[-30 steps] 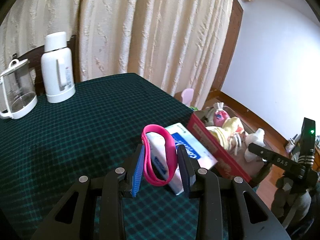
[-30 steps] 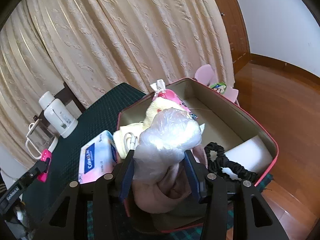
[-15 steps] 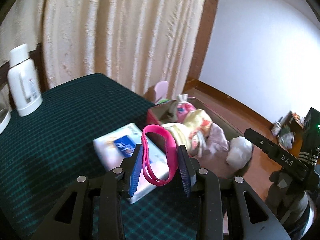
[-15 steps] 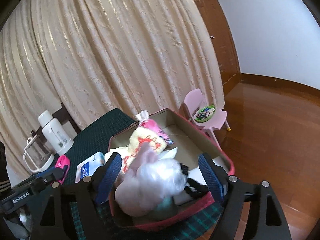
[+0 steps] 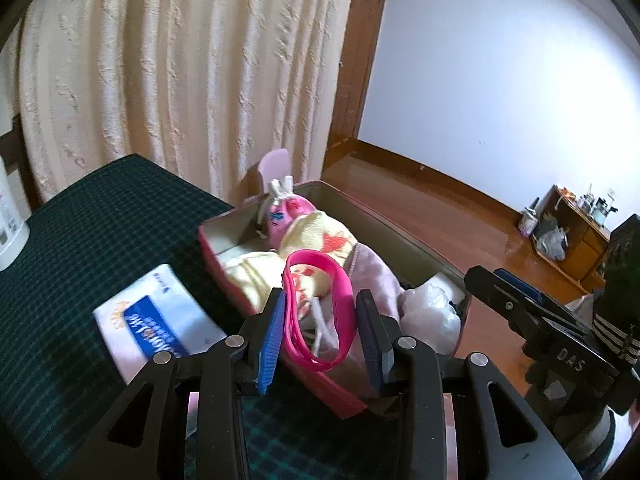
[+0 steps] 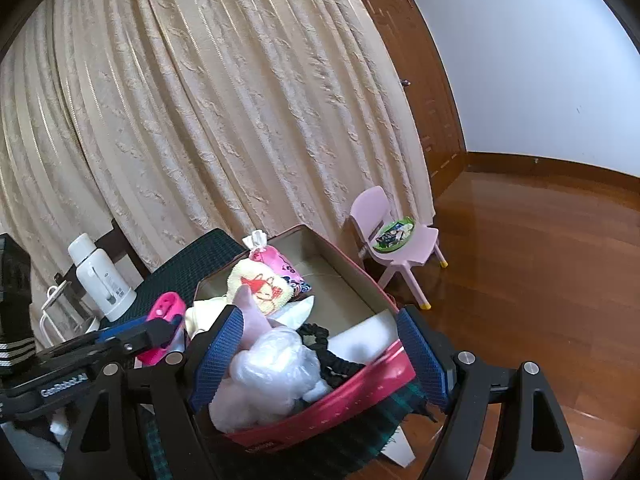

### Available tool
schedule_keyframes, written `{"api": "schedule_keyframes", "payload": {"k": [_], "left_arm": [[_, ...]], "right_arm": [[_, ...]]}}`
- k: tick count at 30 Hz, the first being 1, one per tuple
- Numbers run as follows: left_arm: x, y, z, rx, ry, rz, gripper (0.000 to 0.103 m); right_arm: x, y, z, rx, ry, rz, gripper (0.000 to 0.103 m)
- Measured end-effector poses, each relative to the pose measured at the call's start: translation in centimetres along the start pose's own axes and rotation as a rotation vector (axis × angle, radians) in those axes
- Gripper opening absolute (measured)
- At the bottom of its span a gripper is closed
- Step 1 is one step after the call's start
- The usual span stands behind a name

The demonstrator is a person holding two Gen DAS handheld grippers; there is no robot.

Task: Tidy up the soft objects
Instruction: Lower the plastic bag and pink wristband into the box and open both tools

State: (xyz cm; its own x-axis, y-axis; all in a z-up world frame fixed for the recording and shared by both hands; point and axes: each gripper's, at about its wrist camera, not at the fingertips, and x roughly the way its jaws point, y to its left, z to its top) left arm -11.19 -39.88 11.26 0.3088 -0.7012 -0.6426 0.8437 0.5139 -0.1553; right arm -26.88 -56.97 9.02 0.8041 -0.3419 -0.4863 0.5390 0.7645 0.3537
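Observation:
My left gripper [image 5: 322, 322] is shut on a pink silicone band [image 5: 346, 304] and holds it above the near end of the red box [image 5: 210, 246]. In the box lie a pink drawstring pouch [image 5: 286, 214], yellow cloths [image 5: 320, 240], a pale pink cloth [image 5: 372, 268] and a clear plastic bag [image 5: 430, 312]. In the right wrist view my right gripper [image 6: 320, 350] stands open at the box's [image 6: 360, 384] near wall. The plastic bag [image 6: 276, 368] lies loose between its fingers, beside a black scrunchie [image 6: 320, 336] and a white foam piece [image 6: 360, 340]. The left gripper [image 6: 160, 330] with the band [image 6: 166, 310] shows at the left.
A tissue pack [image 5: 156, 320] lies on the green checked tablecloth [image 5: 80, 232] left of the box. A white thermos [image 6: 100, 280] and a glass kettle [image 6: 56, 312] stand at the table's far end. A small pink chair [image 6: 394, 240] stands on the wooden floor by the curtain.
My left gripper has carried the pink band from above the tissue pack to over the box. My right gripper has opened, dropped the plastic bag into the box and drawn back.

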Motion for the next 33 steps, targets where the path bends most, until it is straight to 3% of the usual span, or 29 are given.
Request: {"api": "schedule_keyframes", "payload": {"k": [13, 19, 21, 27, 33], "left_arm": [[3.6, -1.3, -0.1, 0.025, 0.06, -0.043, 0.037], [3.9, -1.5, -0.3, 0.039, 0.071, -0.038, 0.053], [4.0, -1.6, -0.4, 0.048, 0.071, -0.026, 0.067], [3.2, -2.1, -0.5, 0.092, 0.032, 0.015, 0.084], [2.3, -2.3, -0.6, 0.123, -0.005, 0.082, 0.089]], "right_arm": [[0.0, -1.3, -0.3, 0.022, 0.012, 0.006, 0.083], [0.0, -1.4, -0.4, 0.024, 0.009, 0.006, 0.083], [-0.1, -1.4, -0.4, 0.022, 0.009, 0.007, 0.083], [-0.1, -1.3, -0.4, 0.017, 0.01, 0.001, 0.085], [-0.5, -0.8, -0.4, -0.007, 0.002, -0.021, 0.098]]}}
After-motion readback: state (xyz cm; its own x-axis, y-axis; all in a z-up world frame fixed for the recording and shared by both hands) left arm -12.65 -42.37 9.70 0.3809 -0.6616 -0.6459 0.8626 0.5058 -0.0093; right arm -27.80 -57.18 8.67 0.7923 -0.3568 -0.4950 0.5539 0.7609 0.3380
